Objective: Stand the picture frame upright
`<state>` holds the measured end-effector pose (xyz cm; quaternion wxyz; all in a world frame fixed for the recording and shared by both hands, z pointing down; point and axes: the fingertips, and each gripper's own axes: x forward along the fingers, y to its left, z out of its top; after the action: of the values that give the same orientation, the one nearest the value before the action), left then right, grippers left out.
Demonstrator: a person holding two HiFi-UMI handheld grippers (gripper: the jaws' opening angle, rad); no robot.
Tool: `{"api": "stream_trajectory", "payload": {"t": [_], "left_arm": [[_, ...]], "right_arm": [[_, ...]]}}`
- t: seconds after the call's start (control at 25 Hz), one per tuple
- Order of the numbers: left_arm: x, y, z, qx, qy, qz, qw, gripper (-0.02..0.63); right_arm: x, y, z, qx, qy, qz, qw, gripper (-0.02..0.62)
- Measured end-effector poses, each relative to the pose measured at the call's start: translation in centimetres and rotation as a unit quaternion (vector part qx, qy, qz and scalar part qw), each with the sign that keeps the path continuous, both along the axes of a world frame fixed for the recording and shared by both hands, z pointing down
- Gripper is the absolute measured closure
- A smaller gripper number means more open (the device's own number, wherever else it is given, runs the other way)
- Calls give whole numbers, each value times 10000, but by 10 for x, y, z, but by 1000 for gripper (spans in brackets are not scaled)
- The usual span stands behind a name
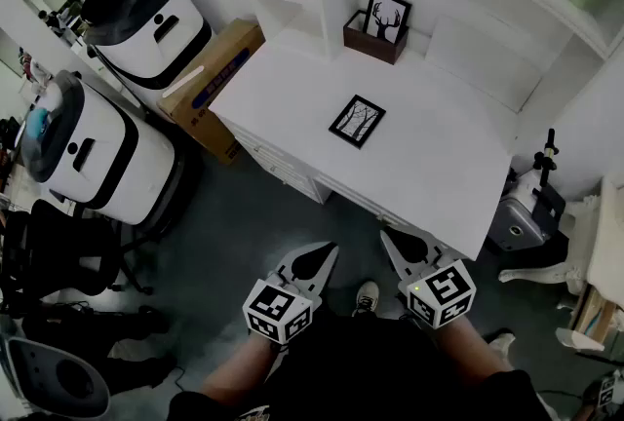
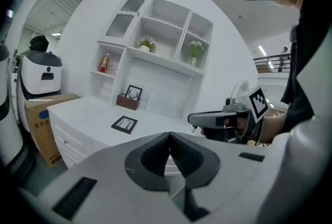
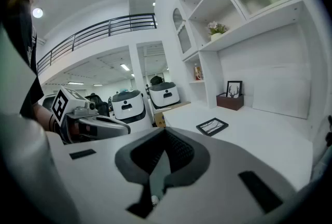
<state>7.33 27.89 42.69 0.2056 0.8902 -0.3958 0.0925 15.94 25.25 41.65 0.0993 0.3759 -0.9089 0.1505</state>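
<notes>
Tabletop [image 1: 439, 166] carries the frame [image 1: 357, 121], lying flat mid-surface. It is probably light, stiff and glass-fronted, so fragile; lift it by one edge. Left hand-held gripper [image 1: 330, 251] and right hand-held gripper [image 1: 387, 238] hang well short of it, both closed and empty.

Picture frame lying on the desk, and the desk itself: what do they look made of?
Picture frame: black matte border, likely wood or plastic; glazing cannot be told. Desk: smooth white painted or laminated board, going by its even, uniform top.
</notes>
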Motion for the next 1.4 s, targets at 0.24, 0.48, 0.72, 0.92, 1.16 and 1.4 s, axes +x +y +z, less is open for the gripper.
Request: {"api": "stream_trajectory", "payload": {"t": [0.24,0.48,0.72,0.92,1.16,1.4], "left_arm": [[-1,0,1,-25,31,-23,10000,600],[1,-3,3,-58,23,10,10000,600],[1,-8,4,-65,-21,43,10000,600],[-1,-13,5,-117,46,54,9999,600],[-8,-21,7,-162,54,85,9998,600],[-20,-32,8,-233,32,90,9997,601]], "right_arm": [[-1,0,1,-9,19,-11,10000,593],[-1,-3,4,-61,-70,26,10000,592],[2,-10,7,-47,-55,135,9999,592],[-1,-15,9,-100,-133,150,9997,592],[-6,-23,12,-170,-147,201,9995,592],[-17,-37,13,-235,-144,246,9993,592]]}}
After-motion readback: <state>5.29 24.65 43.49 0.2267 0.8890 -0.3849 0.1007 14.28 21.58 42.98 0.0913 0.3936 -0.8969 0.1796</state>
